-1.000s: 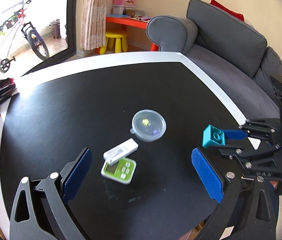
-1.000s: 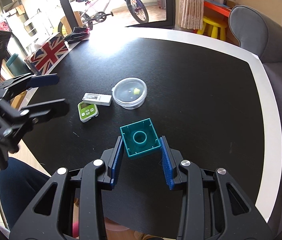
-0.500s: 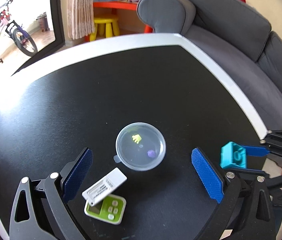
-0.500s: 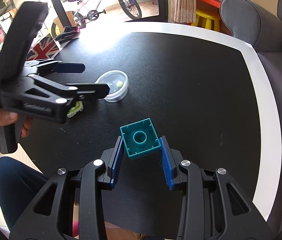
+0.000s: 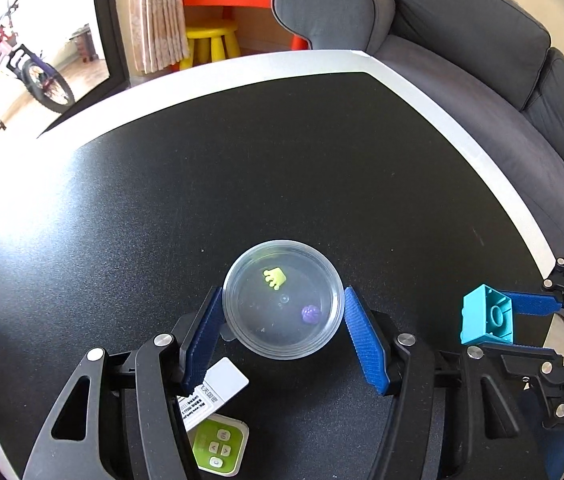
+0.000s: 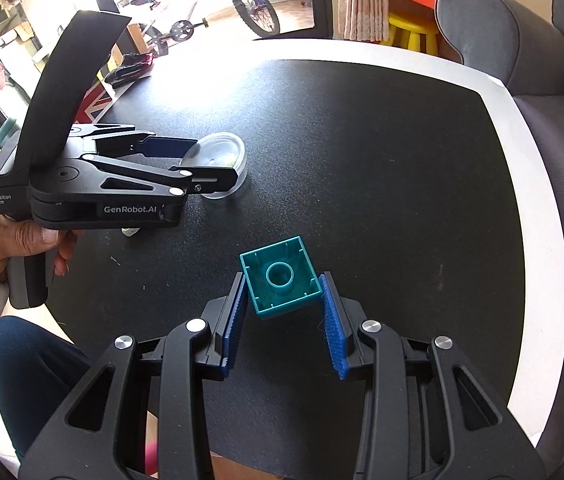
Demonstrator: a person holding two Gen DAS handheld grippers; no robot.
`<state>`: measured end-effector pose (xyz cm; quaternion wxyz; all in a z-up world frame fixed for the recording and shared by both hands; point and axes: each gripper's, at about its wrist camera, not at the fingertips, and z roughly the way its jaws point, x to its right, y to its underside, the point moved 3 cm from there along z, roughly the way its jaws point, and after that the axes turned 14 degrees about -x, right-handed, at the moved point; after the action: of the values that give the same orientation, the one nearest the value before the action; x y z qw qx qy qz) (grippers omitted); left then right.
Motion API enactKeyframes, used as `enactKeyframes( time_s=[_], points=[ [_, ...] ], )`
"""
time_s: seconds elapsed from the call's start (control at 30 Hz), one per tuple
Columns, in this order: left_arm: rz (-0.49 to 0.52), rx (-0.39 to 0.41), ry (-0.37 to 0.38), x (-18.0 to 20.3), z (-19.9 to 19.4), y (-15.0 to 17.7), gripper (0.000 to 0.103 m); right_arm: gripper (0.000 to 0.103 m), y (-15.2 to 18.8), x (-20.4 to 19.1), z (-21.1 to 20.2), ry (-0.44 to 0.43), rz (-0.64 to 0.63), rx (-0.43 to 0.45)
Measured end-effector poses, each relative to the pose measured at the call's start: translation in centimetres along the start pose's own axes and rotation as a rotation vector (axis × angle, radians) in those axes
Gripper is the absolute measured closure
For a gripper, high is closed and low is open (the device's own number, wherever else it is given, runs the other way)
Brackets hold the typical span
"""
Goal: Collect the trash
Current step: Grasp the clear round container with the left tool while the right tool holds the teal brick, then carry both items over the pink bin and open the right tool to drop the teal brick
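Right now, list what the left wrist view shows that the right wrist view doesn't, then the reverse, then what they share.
Only the left wrist view: the yellow crown-shaped piece and purple bead inside the clear round container, plus the white labelled box lying on the green timer.

Only the right wrist view: the hand gripping the left gripper's handle, and the block's hollow underside.

Both: the container between the left gripper's closing jaws, the teal block clamped in the right gripper, the black table, the grey sofa.
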<state>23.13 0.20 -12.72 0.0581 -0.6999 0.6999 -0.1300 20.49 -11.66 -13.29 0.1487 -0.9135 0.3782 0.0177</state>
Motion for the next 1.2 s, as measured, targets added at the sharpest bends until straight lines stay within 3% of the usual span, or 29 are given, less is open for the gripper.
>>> enactKeyframes(
  time_s=[0.3,0.57,0.9,1.2],
  points=[
    [0.000,0.055,-0.005,0.3,-3.1,2.4,0.044,0.067,0.2,-1.0,-1.1,0.007,-0.015,0.025],
    [-0.004,0.124,-0.042,1.1,-7.4,6.6,0.043,0.066,1.3,-3.5,-4.1,0.039,-0.052,0.081],
    [-0.003,0.193,-0.060,3.0,-11.9,12.2,0.043,0.066,5.1,-6.3,-6.6,0.028,-0.087,0.129],
    [-0.031,0.206,-0.026,3.8,-12.3,17.1,0.043,0.066,9.6,-8.9,-7.4,-0.013,-0.130,0.140]
  ],
)
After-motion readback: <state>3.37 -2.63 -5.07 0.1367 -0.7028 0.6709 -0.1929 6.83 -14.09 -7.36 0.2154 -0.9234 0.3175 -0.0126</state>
